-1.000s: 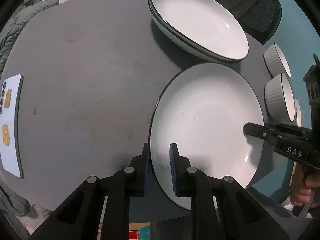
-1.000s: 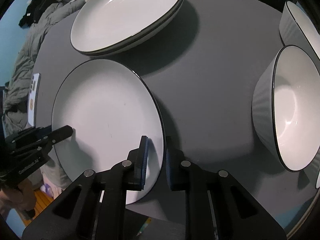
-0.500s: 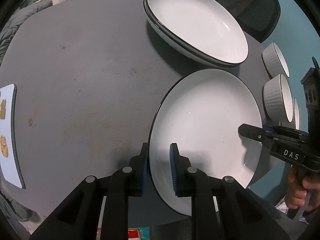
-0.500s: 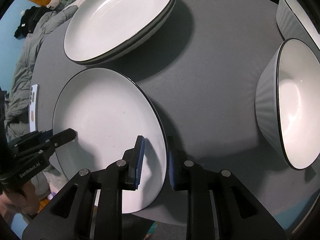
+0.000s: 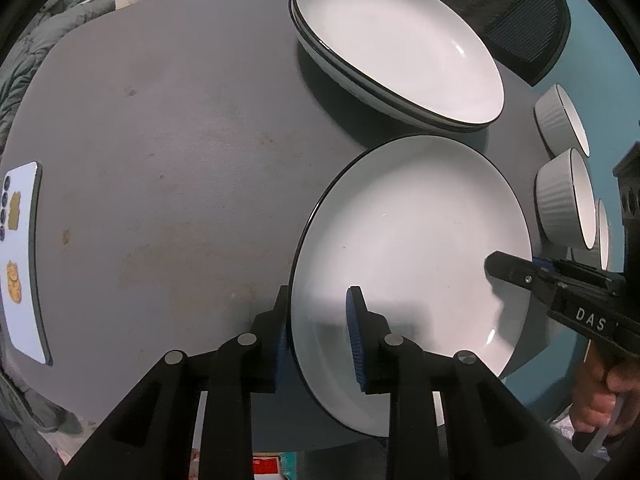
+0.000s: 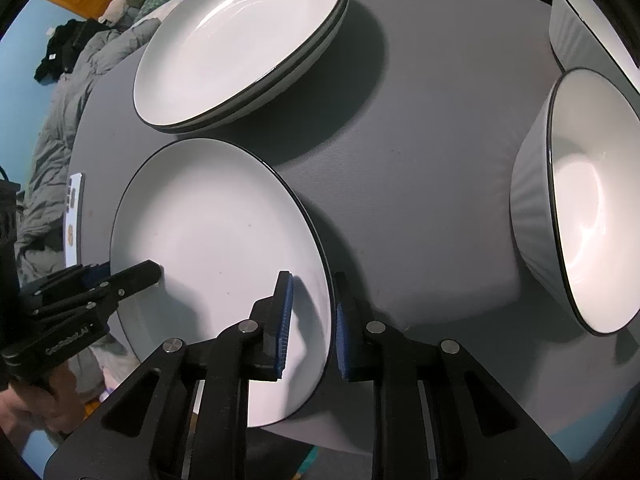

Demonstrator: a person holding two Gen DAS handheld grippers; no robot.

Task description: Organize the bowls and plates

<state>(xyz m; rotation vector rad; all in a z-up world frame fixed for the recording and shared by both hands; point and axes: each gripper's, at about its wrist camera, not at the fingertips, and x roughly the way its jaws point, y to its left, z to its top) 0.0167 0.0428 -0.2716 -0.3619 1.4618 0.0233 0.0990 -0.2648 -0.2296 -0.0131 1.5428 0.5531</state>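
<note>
Between both grippers, the plate (image 5: pixel 408 240) hangs just above the desk (image 5: pixel 160 152), stack (image 5: pixel 396 52) just beyond. My left gripper (image 5: pixel 320 332) jaws are opening, rim between; right gripper (image 6: pixel 312 320) jaws closing, straddling the opposite rim.

The left wrist view looks steeply down along its own black fingers, close above the round grey table (image 5: pixel 168 152), from the near-left rim of a white black-edged plate (image 5: pixel 412 240). The right wrist view looks down as steeply and as near from the same plate's (image 6: pixel 216 232) opposite rim. Both share that plate, the stacked white plates (image 5: pixel 396 44) beyond, and each other's gripper.
</note>
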